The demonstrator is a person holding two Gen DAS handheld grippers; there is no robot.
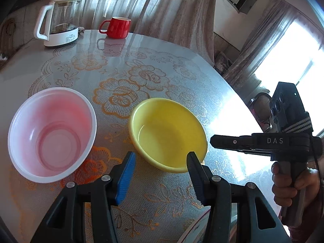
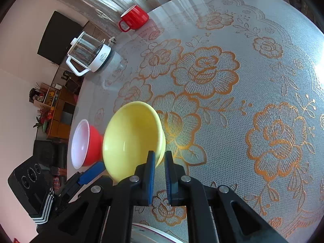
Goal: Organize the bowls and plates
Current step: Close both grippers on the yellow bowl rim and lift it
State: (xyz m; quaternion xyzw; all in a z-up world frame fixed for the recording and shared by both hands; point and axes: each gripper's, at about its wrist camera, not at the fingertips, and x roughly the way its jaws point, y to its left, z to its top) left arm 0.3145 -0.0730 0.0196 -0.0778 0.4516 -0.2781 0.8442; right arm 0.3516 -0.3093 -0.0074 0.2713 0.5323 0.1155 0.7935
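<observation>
Near the bench's front edge, the left tool (image 1: 161,160) hovers wide apart over the yellow bowl (image 1: 168,134); the right tool (image 2: 160,158) pinches that bowl's rim, with the pink bowl (image 1: 52,134) just beside.

yellow bowl (image 1: 168,134), pink-red bowl (image 1: 52,134), red mug (image 1: 117,27), gold-floral tablecloth (image 1: 141,77)

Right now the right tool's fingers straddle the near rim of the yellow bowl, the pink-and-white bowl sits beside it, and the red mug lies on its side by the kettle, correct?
Not quite: the red mug stands upright by the kettle, as the left wrist view shows. The rest holds: the right tool straddles the yellow bowl's near rim, with the pink-and-white bowl beside it.
</observation>
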